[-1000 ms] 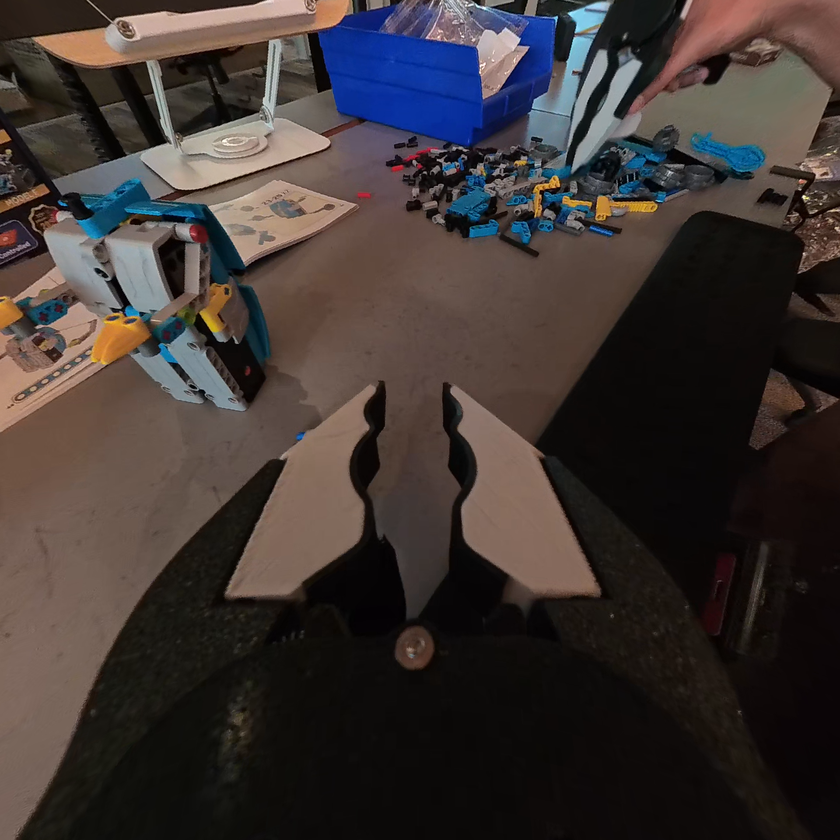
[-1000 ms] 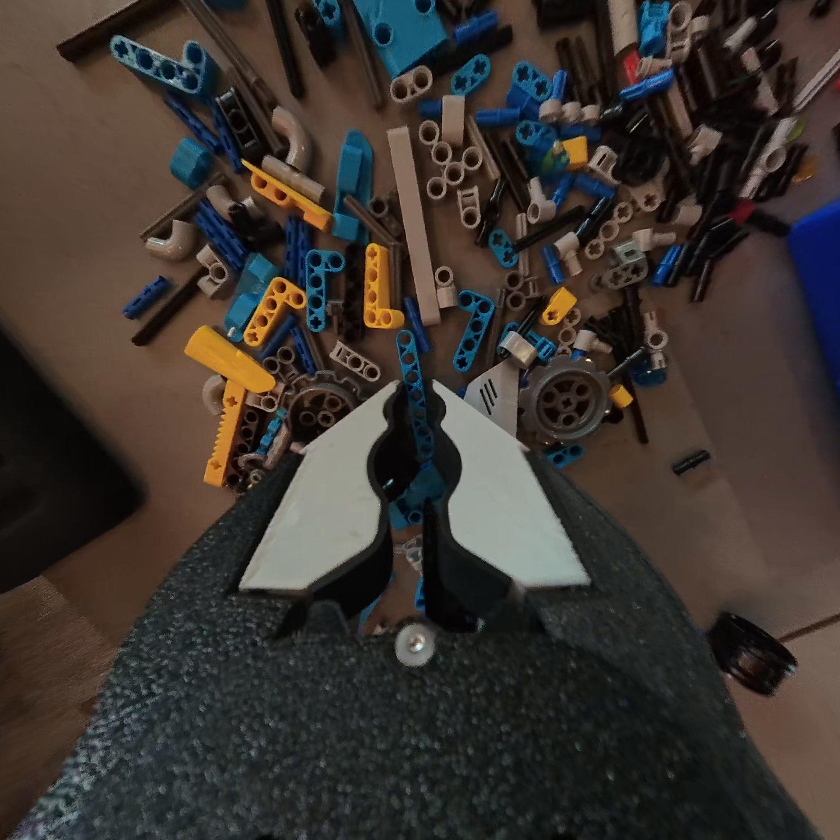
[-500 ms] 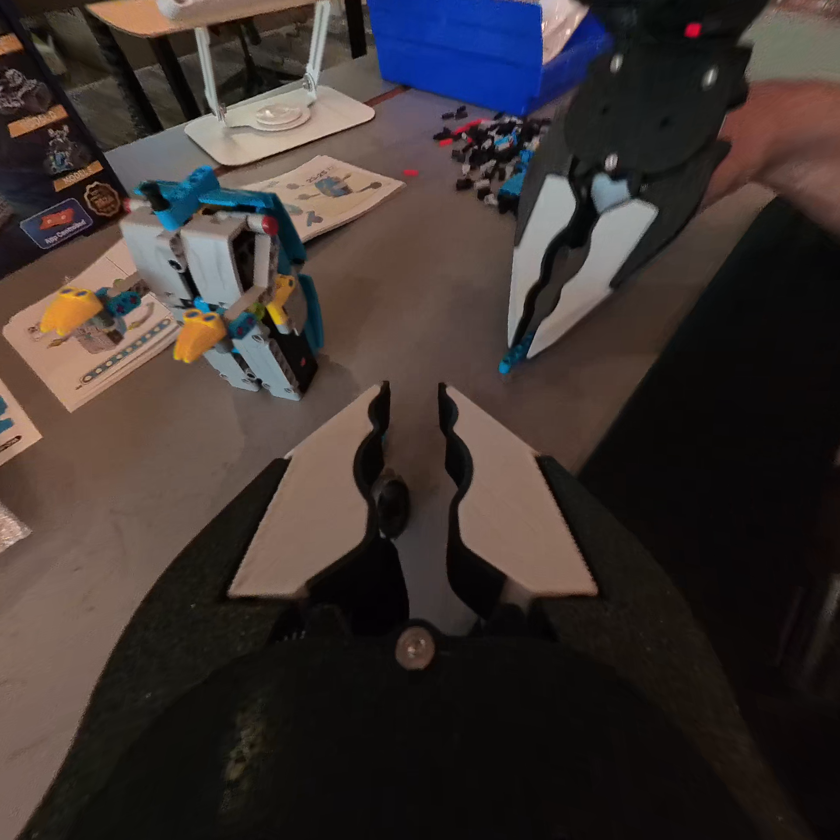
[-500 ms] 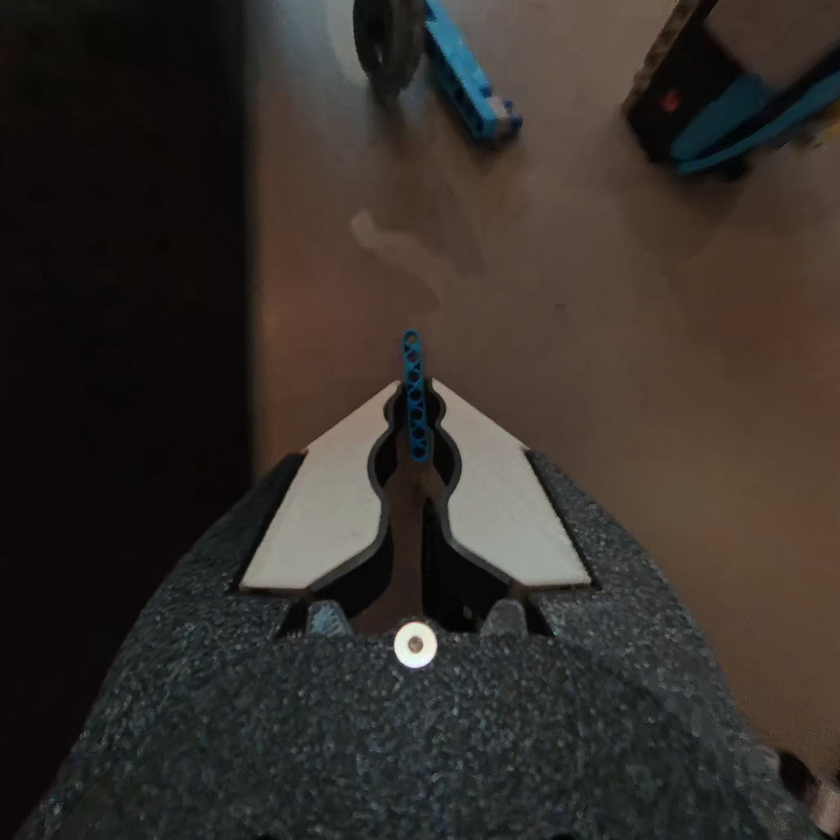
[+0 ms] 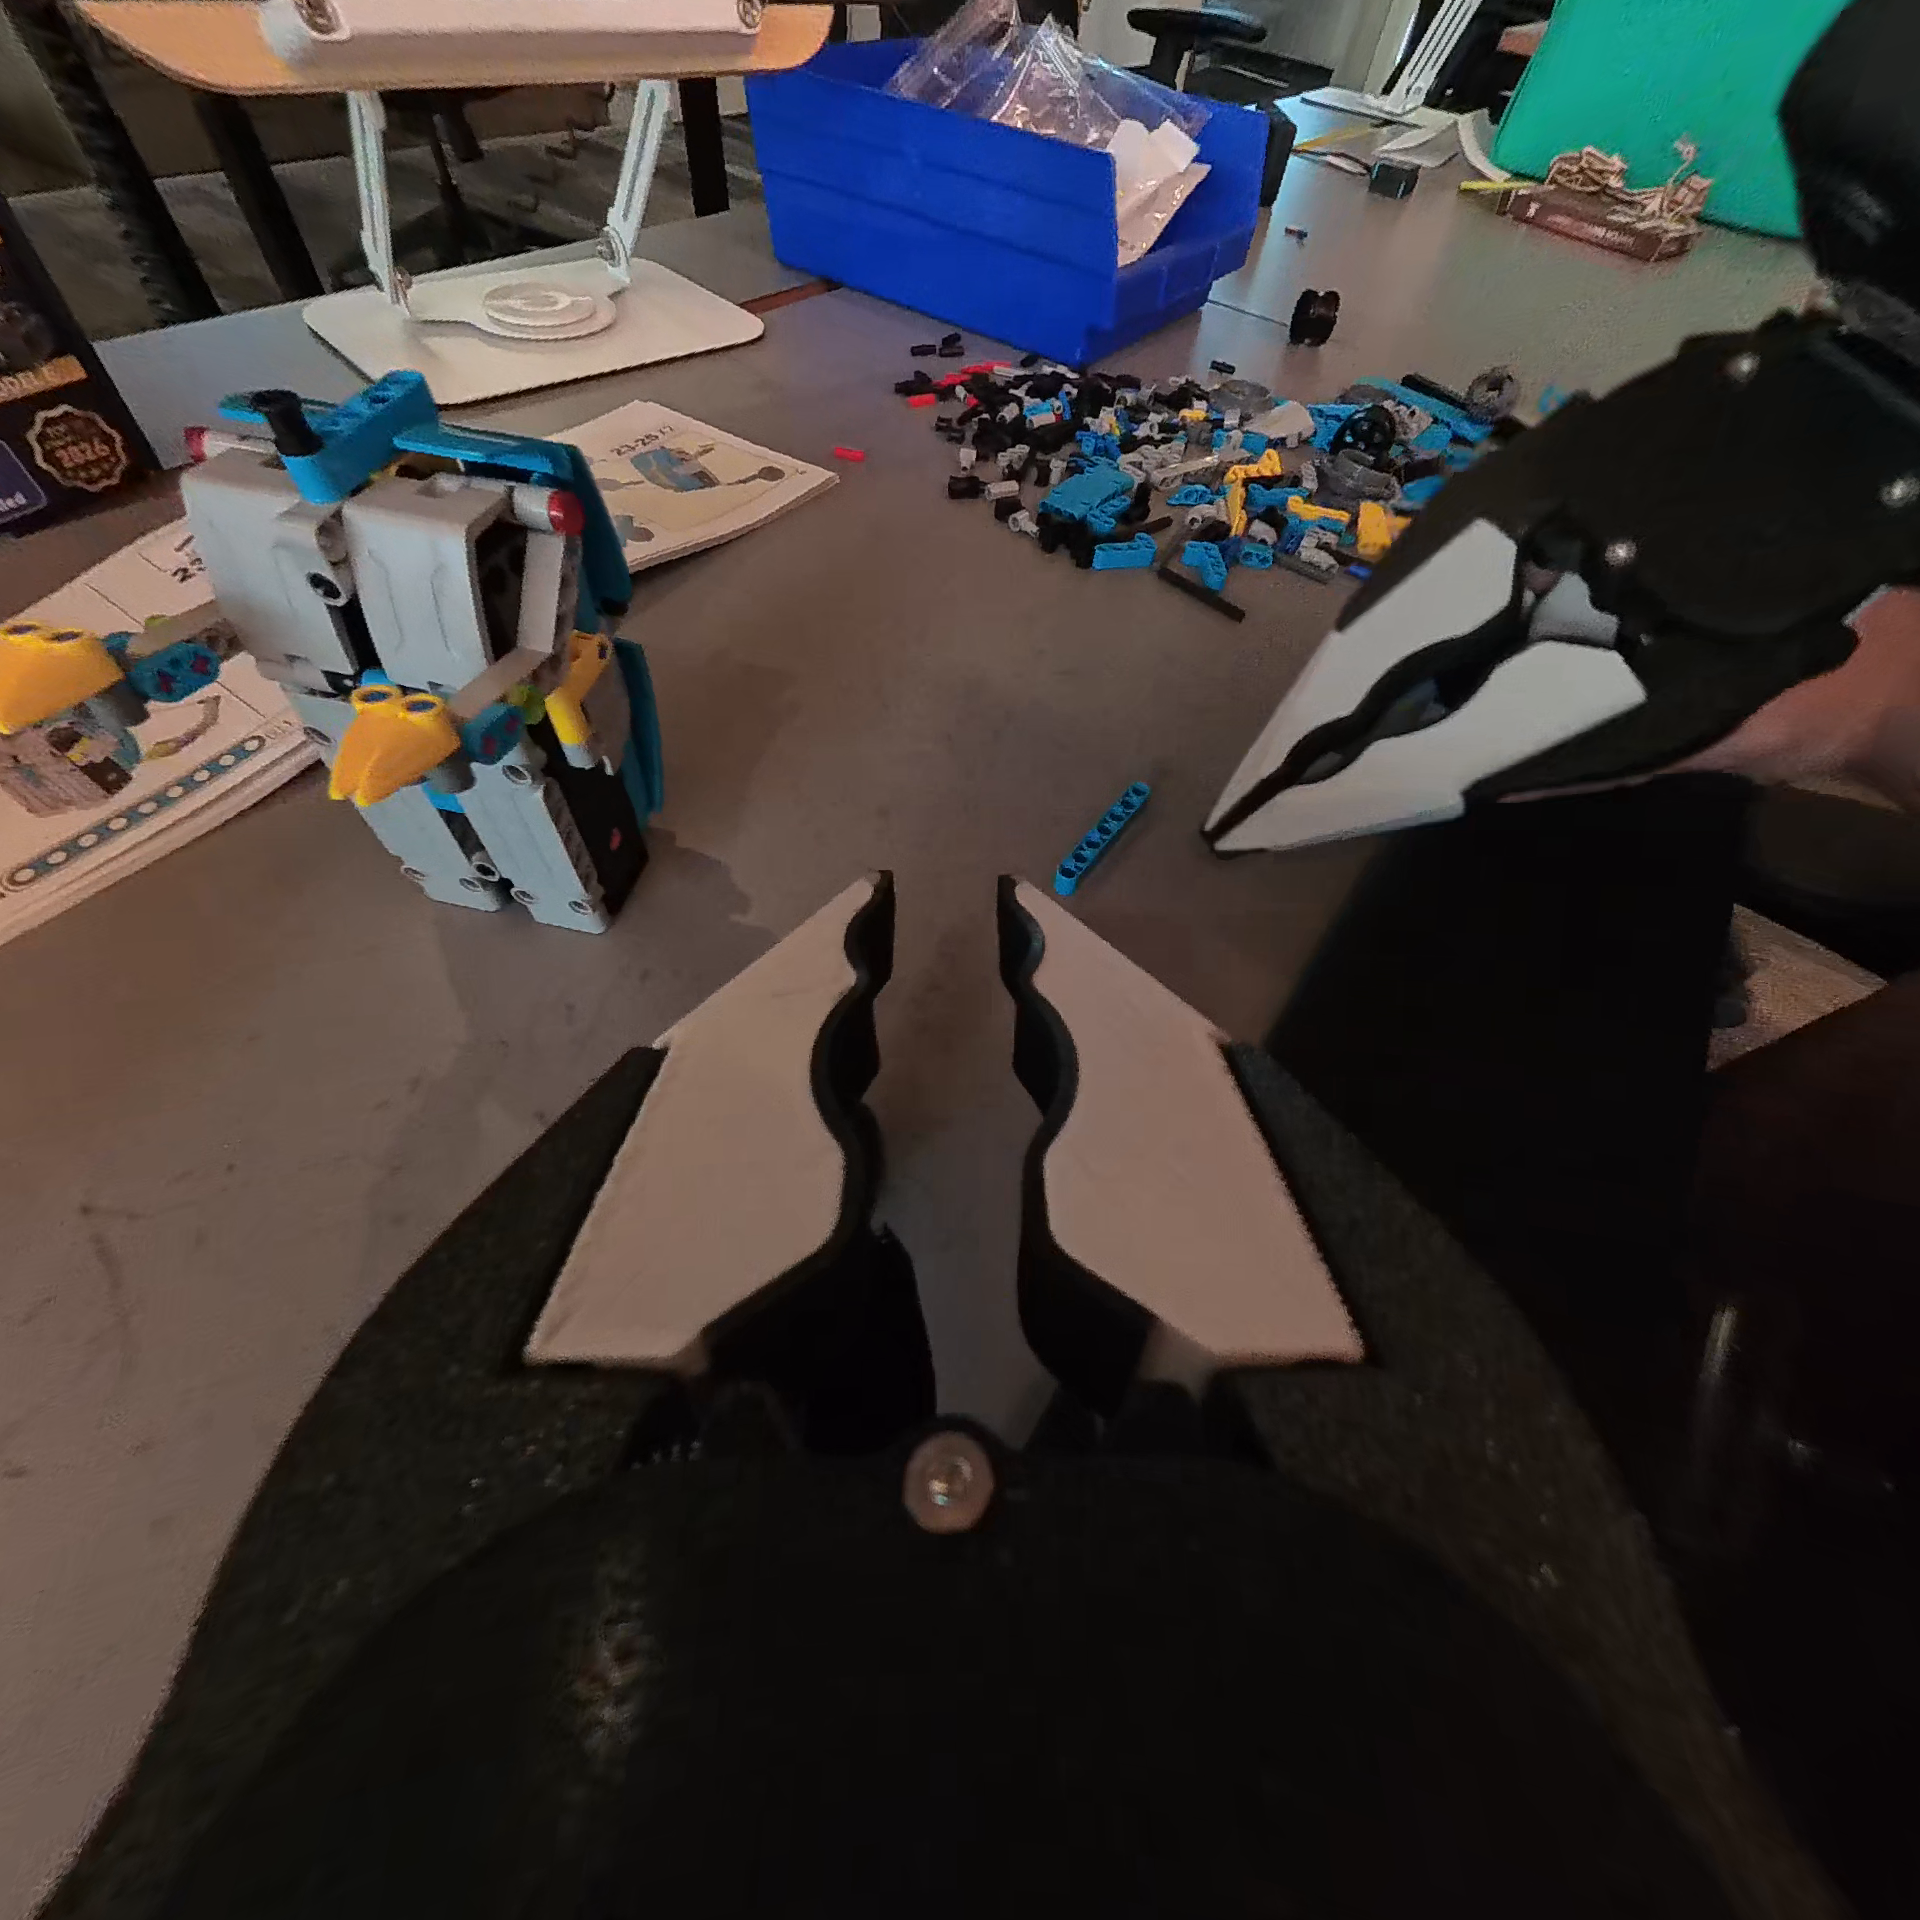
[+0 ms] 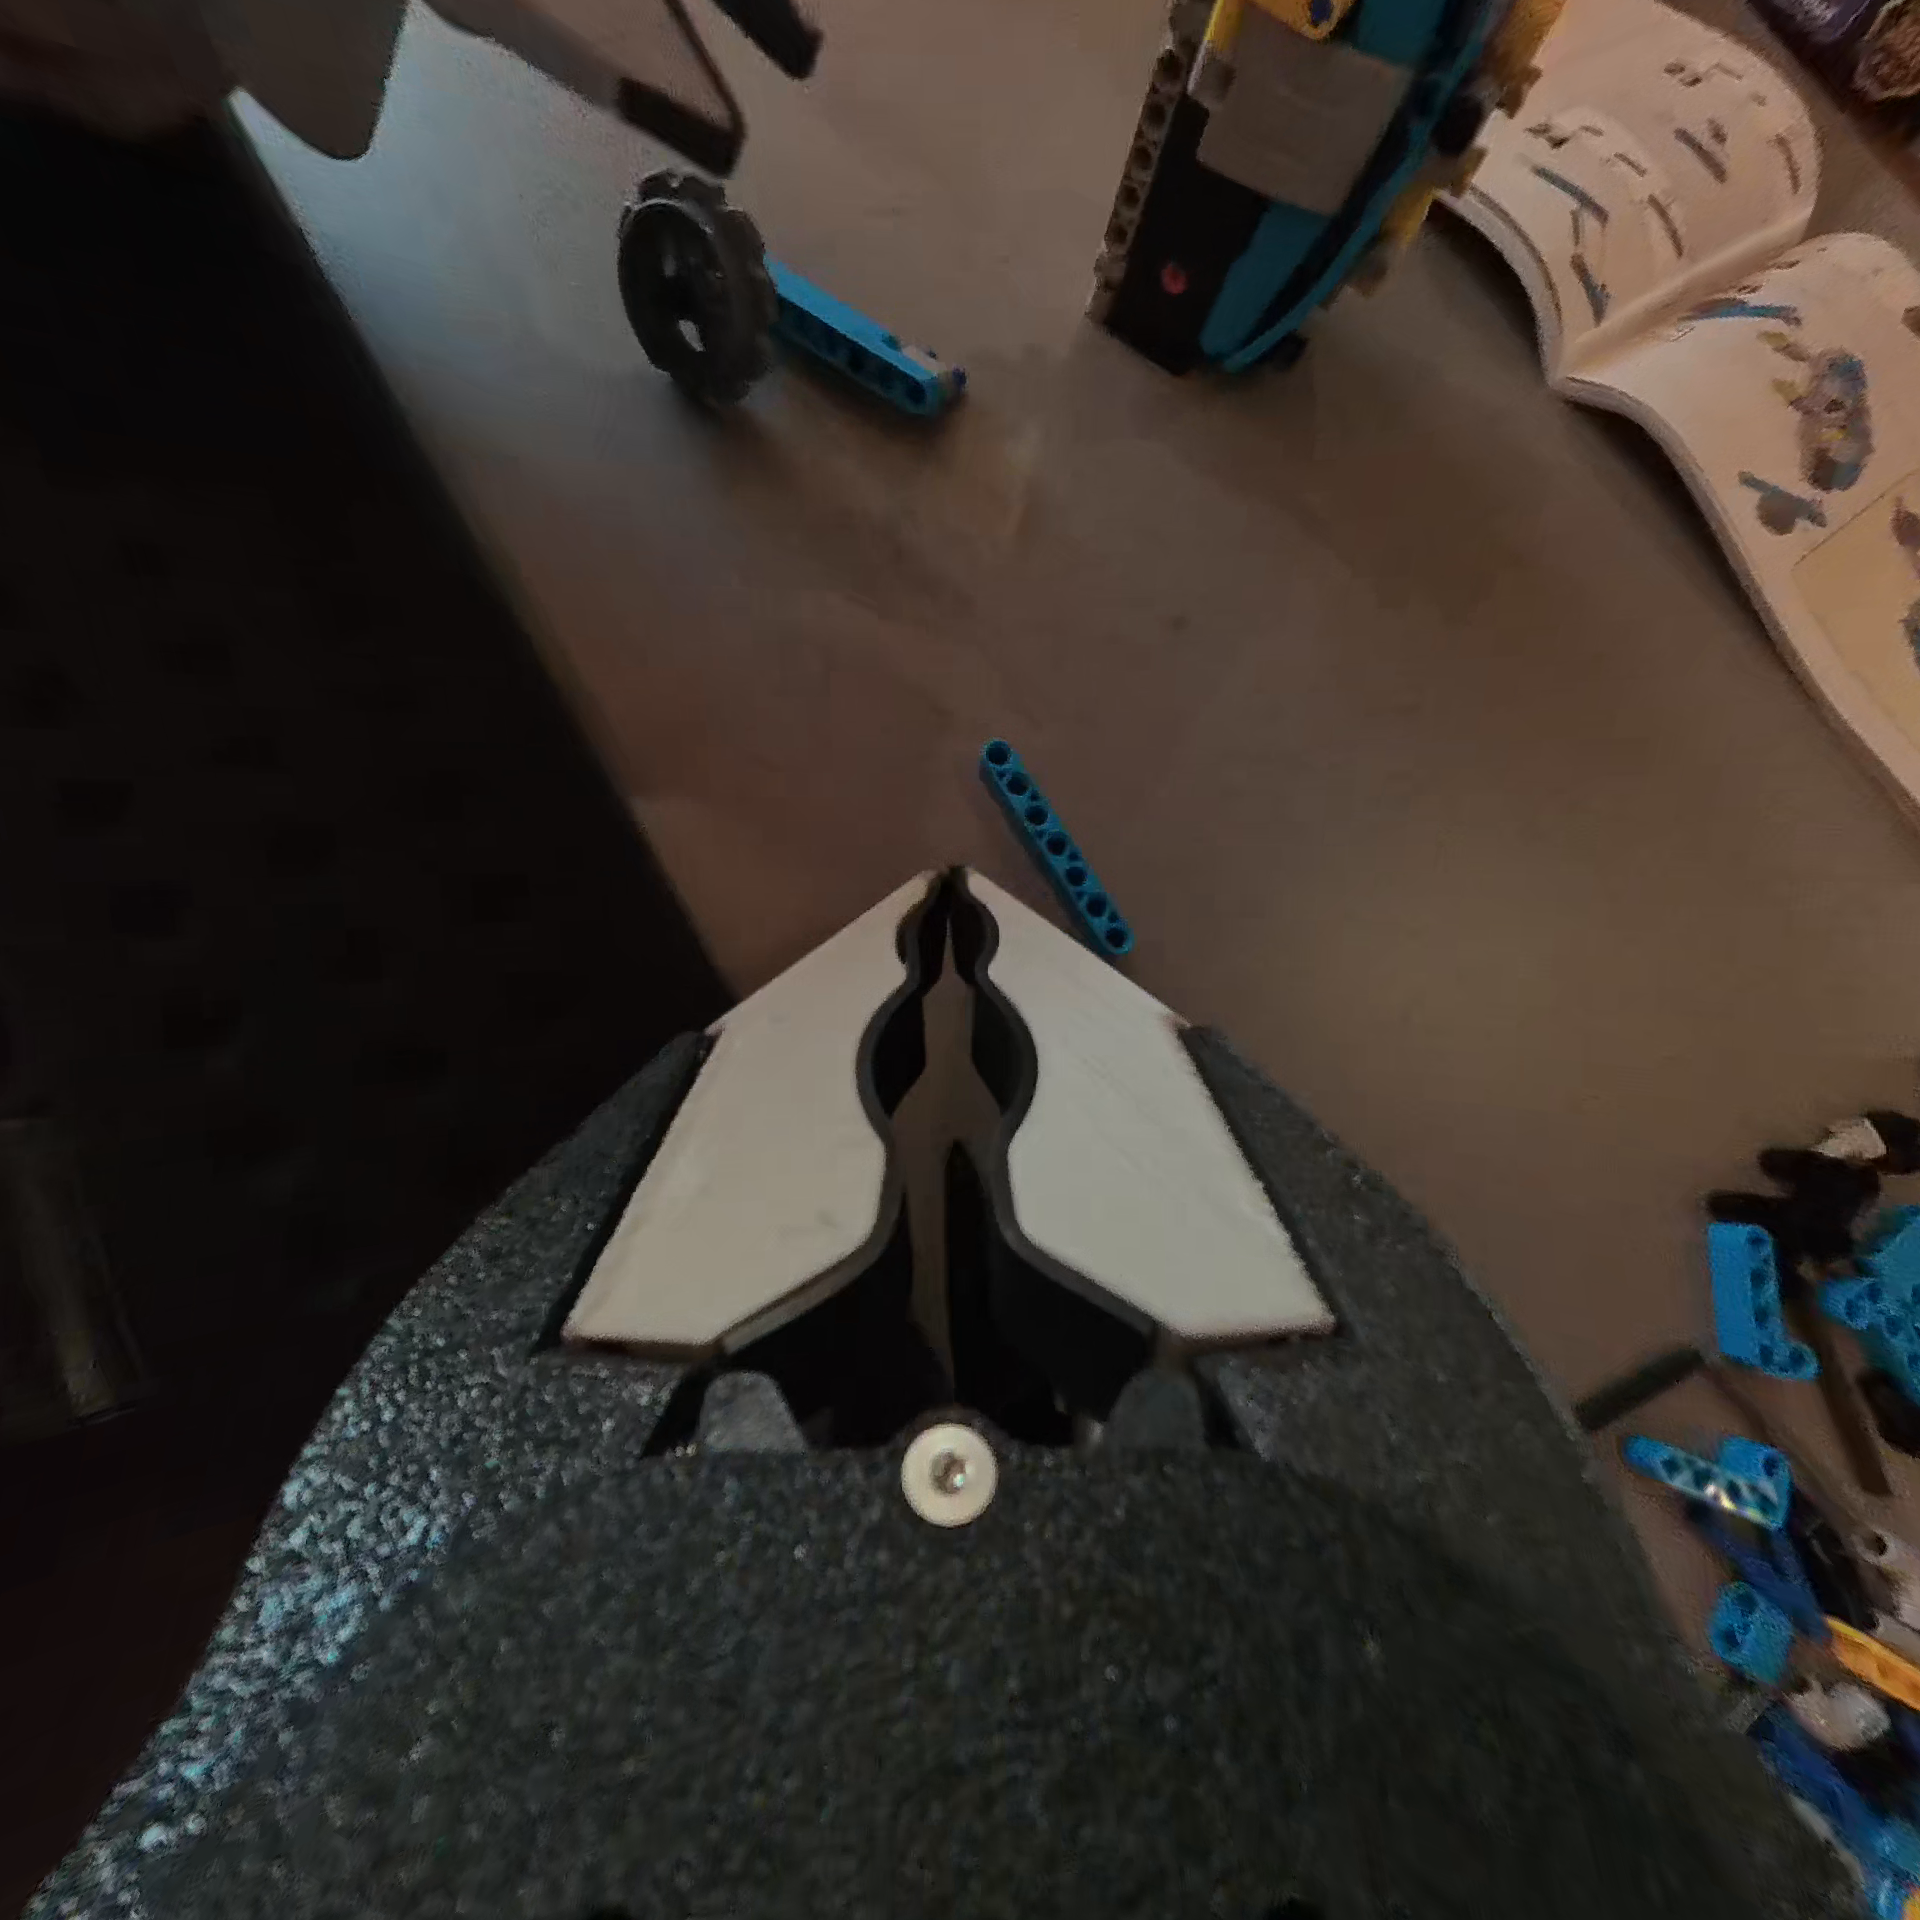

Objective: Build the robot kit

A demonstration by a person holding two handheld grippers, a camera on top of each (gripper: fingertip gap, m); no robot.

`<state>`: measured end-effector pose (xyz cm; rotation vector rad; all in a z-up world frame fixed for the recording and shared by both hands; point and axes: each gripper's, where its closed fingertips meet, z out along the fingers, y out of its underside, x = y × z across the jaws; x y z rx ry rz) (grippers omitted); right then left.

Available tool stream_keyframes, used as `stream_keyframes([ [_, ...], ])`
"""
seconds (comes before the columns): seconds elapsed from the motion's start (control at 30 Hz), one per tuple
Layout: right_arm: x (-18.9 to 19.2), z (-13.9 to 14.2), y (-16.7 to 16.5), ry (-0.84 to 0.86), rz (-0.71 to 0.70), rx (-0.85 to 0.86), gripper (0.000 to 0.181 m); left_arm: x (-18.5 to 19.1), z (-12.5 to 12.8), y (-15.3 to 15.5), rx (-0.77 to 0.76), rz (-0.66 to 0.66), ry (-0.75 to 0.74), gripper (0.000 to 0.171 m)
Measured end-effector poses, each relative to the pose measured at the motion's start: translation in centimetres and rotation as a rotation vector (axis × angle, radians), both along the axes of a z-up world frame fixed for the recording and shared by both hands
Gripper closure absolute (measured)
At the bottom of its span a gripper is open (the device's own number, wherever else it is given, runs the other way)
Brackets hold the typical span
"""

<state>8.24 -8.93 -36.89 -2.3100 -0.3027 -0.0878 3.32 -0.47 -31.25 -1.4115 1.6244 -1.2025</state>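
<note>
Half a second ago the blue holed beam (image 6: 1055, 847) stood pinched in the right gripper (image 6: 951, 875); it lies flat on the grey table (image 5: 260, 1091) now, just beside those tips. That claw is closed to a sliver and empty, slanting down from the right with a hand (image 5: 1829, 727) behind it. Nearer, the left gripper (image 5: 943, 883) hangs level above the table, narrowly parted and holding nothing. Left of it stands the grey-and-blue brick model (image 5: 436, 665); the loose parts pile (image 5: 1195, 478) lies far right.
</note>
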Motion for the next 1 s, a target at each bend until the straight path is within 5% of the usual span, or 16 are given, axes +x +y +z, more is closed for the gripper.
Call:
stream_keyframes([
  [0.27,0.9,-1.0,0.2,-0.235,-0.047,0.001,0.181,-0.1,0.1,-0.3,0.032,-0.005,-0.012,0.152],
  [1.0,2.3,-0.9,-0.3,-0.227,-0.097,-0.001,0.181,-0.2,0.2,-0.6,0.089,-0.003,-0.029,0.153],
])
